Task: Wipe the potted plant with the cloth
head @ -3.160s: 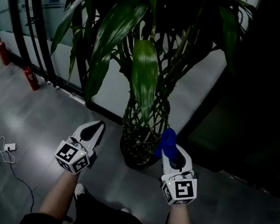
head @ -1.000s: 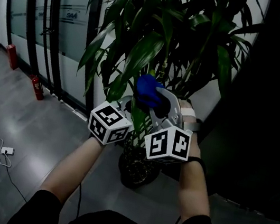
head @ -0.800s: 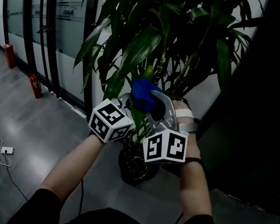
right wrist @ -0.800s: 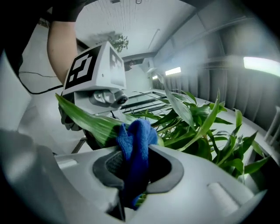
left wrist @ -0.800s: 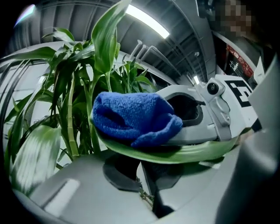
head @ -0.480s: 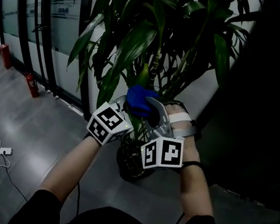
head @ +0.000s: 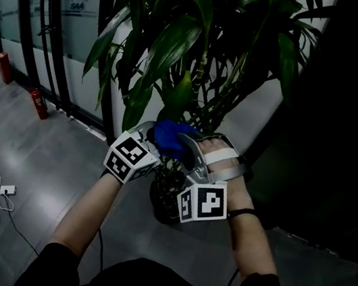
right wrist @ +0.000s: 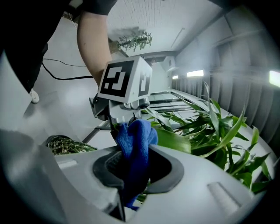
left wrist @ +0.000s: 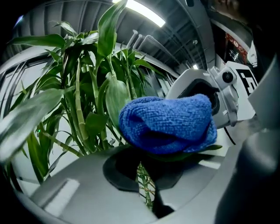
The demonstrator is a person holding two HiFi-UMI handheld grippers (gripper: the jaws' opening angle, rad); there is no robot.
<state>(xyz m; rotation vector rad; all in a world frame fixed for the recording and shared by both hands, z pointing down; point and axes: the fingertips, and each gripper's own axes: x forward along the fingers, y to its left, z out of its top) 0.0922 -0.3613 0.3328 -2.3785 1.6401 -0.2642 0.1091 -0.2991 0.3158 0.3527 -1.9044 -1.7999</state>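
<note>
The potted plant point(head: 183, 44) stands straight ahead, its long green leaves above a dark round pot point(head: 162, 204). One broad leaf point(head: 177, 96) hangs down between my hands. My right gripper point(head: 186, 140) is shut on a bunched blue cloth point(head: 170, 136) and presses it onto that leaf's lower end. My left gripper point(head: 150, 131) meets it from the left, its jaws closed on the leaf under the cloth. In the left gripper view the cloth point(left wrist: 168, 122) lies on the dark leaf point(left wrist: 205, 148) just past my left gripper point(left wrist: 146, 153). In the right gripper view the cloth point(right wrist: 138, 140) fills my right gripper point(right wrist: 138, 155).
A glass wall with black frames point(head: 52, 27) runs along the left, with two red fire extinguishers point(head: 37, 102) at its foot. A white cable and charger point(head: 0, 193) lie on the grey floor. A dark wall point(head: 345, 134) closes the right side.
Both grippers rose from beside the pot into the leaves. Over the last second they slid down and slightly left together, the cloth moving along the leaf.
</note>
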